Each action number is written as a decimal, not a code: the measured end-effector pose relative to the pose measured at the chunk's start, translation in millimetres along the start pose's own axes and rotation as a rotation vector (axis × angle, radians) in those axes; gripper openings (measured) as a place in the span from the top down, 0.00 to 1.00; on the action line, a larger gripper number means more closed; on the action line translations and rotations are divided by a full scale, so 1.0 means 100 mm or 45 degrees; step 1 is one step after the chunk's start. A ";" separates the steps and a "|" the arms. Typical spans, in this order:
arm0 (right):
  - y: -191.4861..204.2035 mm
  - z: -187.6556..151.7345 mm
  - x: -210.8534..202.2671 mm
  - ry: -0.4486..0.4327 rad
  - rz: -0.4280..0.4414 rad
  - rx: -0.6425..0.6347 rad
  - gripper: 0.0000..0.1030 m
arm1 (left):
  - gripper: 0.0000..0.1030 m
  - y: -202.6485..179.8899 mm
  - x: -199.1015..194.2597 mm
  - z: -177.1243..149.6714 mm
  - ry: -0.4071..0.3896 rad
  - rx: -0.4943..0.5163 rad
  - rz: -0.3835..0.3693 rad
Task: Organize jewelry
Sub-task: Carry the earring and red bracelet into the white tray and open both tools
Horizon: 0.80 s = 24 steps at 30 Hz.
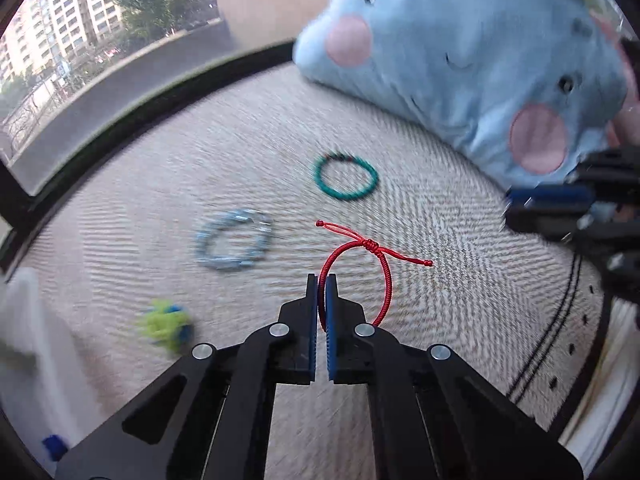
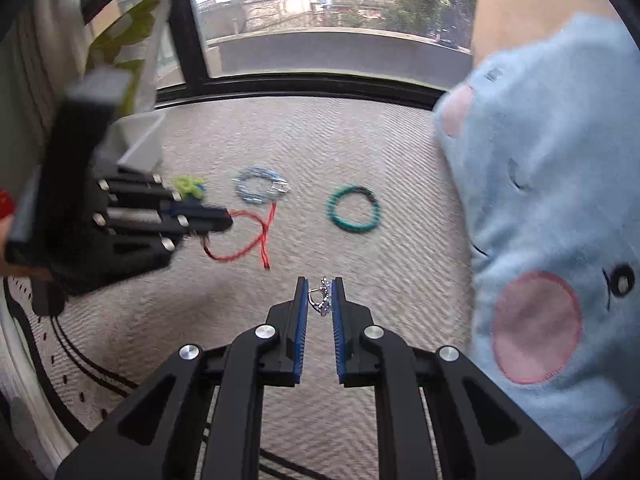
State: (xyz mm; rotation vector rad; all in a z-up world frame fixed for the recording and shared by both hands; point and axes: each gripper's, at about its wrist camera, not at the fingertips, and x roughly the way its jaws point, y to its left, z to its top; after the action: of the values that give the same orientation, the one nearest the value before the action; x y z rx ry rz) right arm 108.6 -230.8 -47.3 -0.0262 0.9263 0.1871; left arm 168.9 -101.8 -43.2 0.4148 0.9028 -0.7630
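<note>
My left gripper [image 1: 321, 280] is shut on a red cord bracelet [image 1: 386, 276] and holds it above the woven mat [image 1: 440, 240]; in the right wrist view the left gripper [image 2: 224, 218] shows with the red bracelet [image 2: 240, 250] hanging from it. My right gripper [image 2: 321, 284] is shut on a small silver earring [image 2: 323, 298]. On the mat lie a green bead bracelet [image 1: 346, 176] [image 2: 353, 209], a light blue bead bracelet [image 1: 234, 244] [image 2: 261, 185] and a yellow-green and blue piece [image 1: 168, 324] [image 2: 190, 185].
A large light blue plush pillow [image 1: 480, 60] [image 2: 560, 200] lies along the right side of the mat. A white open box [image 2: 138, 140] stands at the left by the window; it shows blurred in the left wrist view [image 1: 32, 340]. The right gripper's body [image 1: 580, 208] shows at the right edge.
</note>
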 end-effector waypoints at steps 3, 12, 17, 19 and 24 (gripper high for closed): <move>0.35 0.18 -0.03 -0.024 0.051 -0.045 0.87 | 0.96 0.27 -0.43 -0.09 -0.038 -0.026 0.050; 1.77 0.86 0.06 -0.094 0.295 -0.191 0.87 | 0.96 1.18 -1.28 -0.90 -0.002 -0.156 0.225; 2.45 1.02 0.26 -0.075 0.361 -0.290 0.87 | 0.96 1.58 -1.49 -1.43 0.054 -0.211 0.288; 2.65 1.05 0.35 -0.059 0.374 -0.318 0.87 | 0.96 1.66 -1.52 -1.56 0.067 -0.209 0.299; 2.93 1.09 0.48 -0.036 0.364 -0.367 0.84 | 0.96 1.84 -1.59 -1.80 0.089 -0.257 0.273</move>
State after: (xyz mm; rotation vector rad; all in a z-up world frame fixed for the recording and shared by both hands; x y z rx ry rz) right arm 172.8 75.2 -3.5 -0.1580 0.8663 0.5843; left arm 146.0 198.4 -12.3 0.3545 0.9733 -0.4586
